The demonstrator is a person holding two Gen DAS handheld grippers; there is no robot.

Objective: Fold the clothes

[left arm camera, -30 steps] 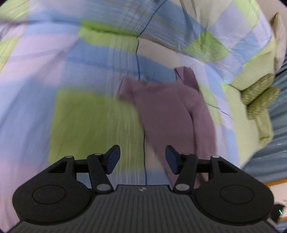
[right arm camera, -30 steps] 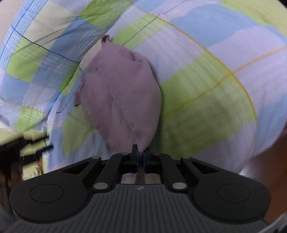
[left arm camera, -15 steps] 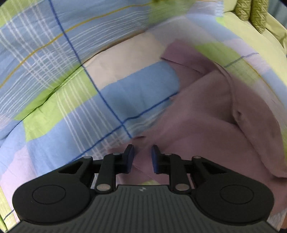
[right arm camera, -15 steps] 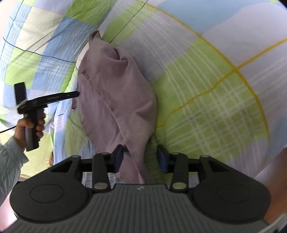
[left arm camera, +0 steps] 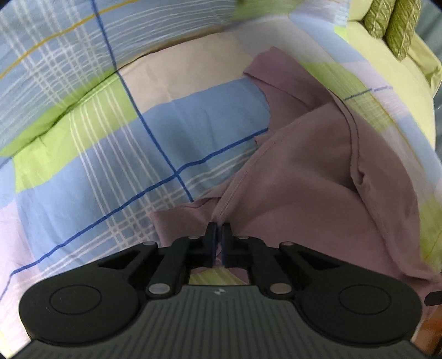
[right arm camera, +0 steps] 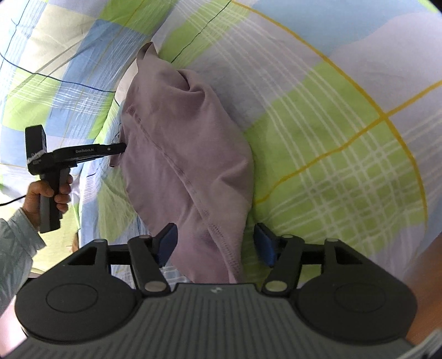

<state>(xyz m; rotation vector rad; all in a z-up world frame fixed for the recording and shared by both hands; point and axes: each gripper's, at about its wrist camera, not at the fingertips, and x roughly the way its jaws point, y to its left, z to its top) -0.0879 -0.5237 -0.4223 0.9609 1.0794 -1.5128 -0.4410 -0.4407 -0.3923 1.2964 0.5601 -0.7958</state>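
Note:
A mauve garment (left arm camera: 304, 179) lies crumpled on a checked blue, green and lilac bed cover (left arm camera: 110, 138). My left gripper (left arm camera: 219, 229) is shut on a seamed edge of the cloth at its near corner. In the right wrist view the same garment (right arm camera: 179, 143) runs from the far left down between the pads of my right gripper (right arm camera: 216, 240). Those jaws are opening, and the cloth lies loose between them with neither pad pressing on it. The left gripper (right arm camera: 121, 147) shows there at the garment's left edge, held by a hand (right arm camera: 41, 193).
Two green patterned pillows (left arm camera: 392, 24) lie at the far right of the bed. The bed cover (right arm camera: 331, 138) spreads wide to the right of the garment. A pale sleeve (right arm camera: 13, 248) is at the left edge, and brown floor (right arm camera: 422, 276) shows beyond the bed's right edge.
My left gripper came down to the garment's corner and closed on its edge. My right gripper, which pinched the cloth, has opened and let it go.

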